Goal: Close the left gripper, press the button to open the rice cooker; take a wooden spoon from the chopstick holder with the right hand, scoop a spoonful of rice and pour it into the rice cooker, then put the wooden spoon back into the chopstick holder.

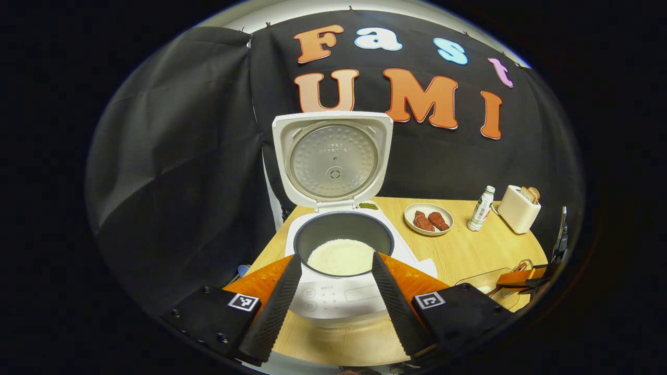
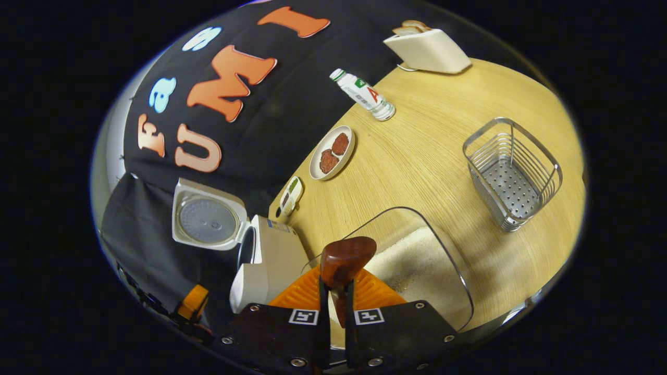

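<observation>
Right gripper [image 2: 336, 291] clamps wooden spoon [image 2: 346, 261] handle between both fingers, bowl poking out over clear rice container [image 2: 417, 260] at tabletop's [image 2: 432, 156] near edge. Left gripper [image 1: 335, 297] fingers spread wide, holding nothing, framing open rice cooker [image 1: 338, 245] with rice inside, lid up. Empty wire chopstick holder [image 2: 513, 174] well apart from spoon.
</observation>
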